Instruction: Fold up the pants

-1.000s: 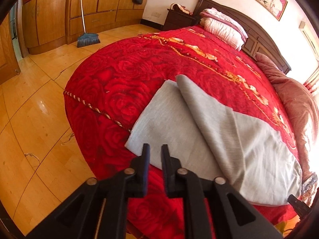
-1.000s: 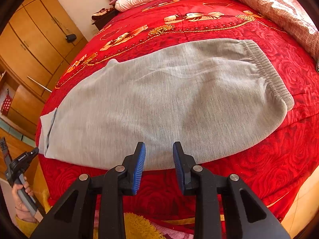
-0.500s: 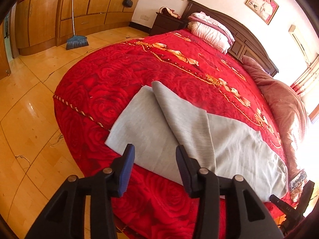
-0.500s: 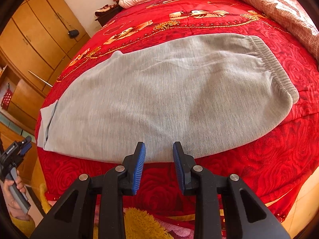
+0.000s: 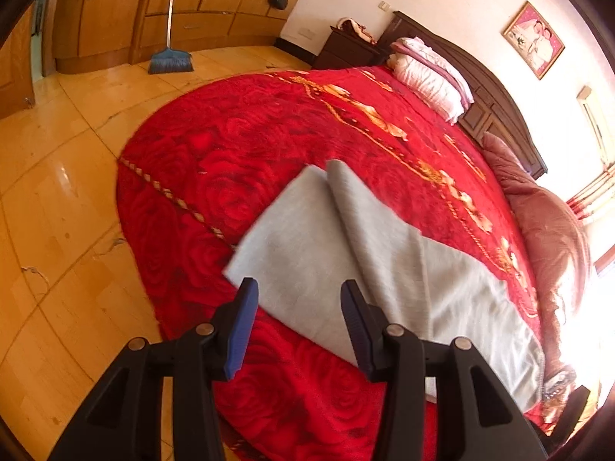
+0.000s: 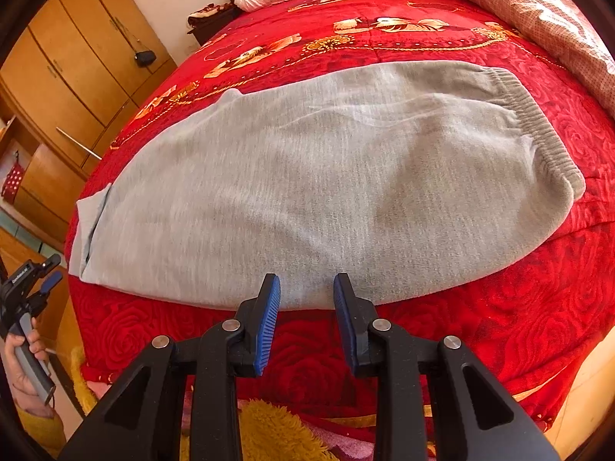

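- The grey pants (image 6: 307,176) are laid flat on the red bedspread (image 6: 519,307), near its foot edge, one leg already stacked on the other.
- The long axis of the pants is seen to run along that foot edge: waistband (image 6: 538,123) at one end, leg cuffs (image 5: 292,230) at the other.
- The left gripper (image 5: 296,307) is held off the cuff end of the pants; its jaws are parted, nothing is gripped, and only cloth lying further off shows through the gap.
- The right gripper (image 6: 306,294) is held over the near long edge of the pants, about mid-length, short of the waistband; its jaws are parted by a narrower gap and are empty, with no pad pressed on cloth.
- Judgement: the cuffs lie ahead of and below the left jaws, so the left hand is the nearer one for a cuff-to-waistband fold along the long axis.
- Whether either gripper touches the pants cannot be told with certainty; both appear clear of them.
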A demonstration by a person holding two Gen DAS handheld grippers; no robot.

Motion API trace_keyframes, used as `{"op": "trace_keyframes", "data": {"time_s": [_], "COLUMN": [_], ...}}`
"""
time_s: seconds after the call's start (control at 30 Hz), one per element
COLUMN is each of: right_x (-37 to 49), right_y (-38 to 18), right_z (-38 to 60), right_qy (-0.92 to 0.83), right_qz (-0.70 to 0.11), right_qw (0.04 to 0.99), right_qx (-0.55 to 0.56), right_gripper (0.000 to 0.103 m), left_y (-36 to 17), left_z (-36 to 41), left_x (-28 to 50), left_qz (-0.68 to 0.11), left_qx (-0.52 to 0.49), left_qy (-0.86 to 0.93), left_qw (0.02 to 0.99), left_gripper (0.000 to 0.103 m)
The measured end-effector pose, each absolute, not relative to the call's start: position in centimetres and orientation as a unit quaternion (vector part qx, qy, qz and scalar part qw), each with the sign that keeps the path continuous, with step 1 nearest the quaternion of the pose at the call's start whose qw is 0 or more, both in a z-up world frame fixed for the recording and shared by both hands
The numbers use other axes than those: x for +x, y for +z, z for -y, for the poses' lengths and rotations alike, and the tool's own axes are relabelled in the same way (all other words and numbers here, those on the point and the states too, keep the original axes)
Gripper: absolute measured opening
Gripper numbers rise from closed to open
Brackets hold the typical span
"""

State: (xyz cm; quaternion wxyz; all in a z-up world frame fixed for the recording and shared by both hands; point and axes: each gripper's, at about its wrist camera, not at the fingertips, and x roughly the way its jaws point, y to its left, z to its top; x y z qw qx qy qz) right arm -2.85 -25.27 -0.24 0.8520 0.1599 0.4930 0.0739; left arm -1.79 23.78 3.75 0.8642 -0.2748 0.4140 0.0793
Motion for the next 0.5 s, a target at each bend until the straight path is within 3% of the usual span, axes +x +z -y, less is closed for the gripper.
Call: {"op": "trace_keyframes", "data": {"time_s": [0.23,0.5], "right_x": [-2.8,-3.2], "right_y": [-0.1,0.7], "right_z": [25.2,25.6], "right_qy": [0.077,0.077], "right_qz": [-0.496,-0.485], "right_qw": [0.85,0.856], "right_qx": [0.163,0.161], "right_gripper": [0.03,0.03], "left_y": [5.5,3.1], "left_z": [-17.5,-11.7], "left_x": [2.3,9.3], "left_qz": [-0.432,-0.476], "left_qx": [-0.192,-0.098], "left_qy": [0.03,0.037], "left_qw": [0.881,0.873], "left_gripper": [0.047,0.047]}}
